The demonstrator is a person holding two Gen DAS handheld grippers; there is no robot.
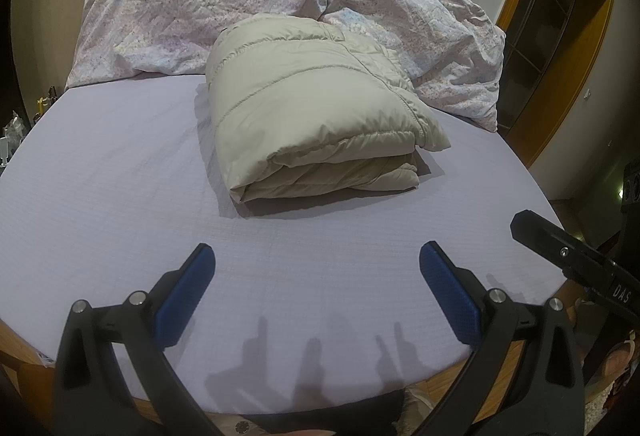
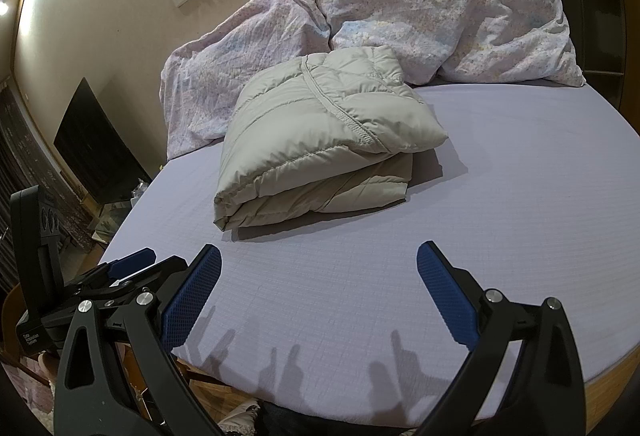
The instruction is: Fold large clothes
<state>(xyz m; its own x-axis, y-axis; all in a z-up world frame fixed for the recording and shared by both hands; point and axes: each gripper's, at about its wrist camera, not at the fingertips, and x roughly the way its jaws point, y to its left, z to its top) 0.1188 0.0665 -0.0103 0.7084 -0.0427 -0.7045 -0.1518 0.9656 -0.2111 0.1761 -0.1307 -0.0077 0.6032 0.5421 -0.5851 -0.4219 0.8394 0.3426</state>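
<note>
A beige quilted puffer jacket (image 1: 316, 108) lies folded into a thick, roughly rectangular bundle on the lavender bed sheet (image 1: 100, 196), straight ahead of both grippers and well apart from them. Its top layer is puffy with stitched horizontal channels and a seam running across it; beneath, further layers stack up, their folded edges facing the grippers. The near right corner of the top layer overhangs the layers below.

The left gripper (image 1: 316, 256) hovers above the near part of the sheet with its blue-padded fingers (image 1: 188, 288) spread wide, nothing between them. The right gripper (image 2: 318, 256) is likewise spread wide and empty, just beside the left one; each shows at the edge of the other's view.

Beyond the jacket, touching its far side, a rumpled floral duvet (image 2: 440, 8) is heaped against the wall at the head of the bed.
</note>
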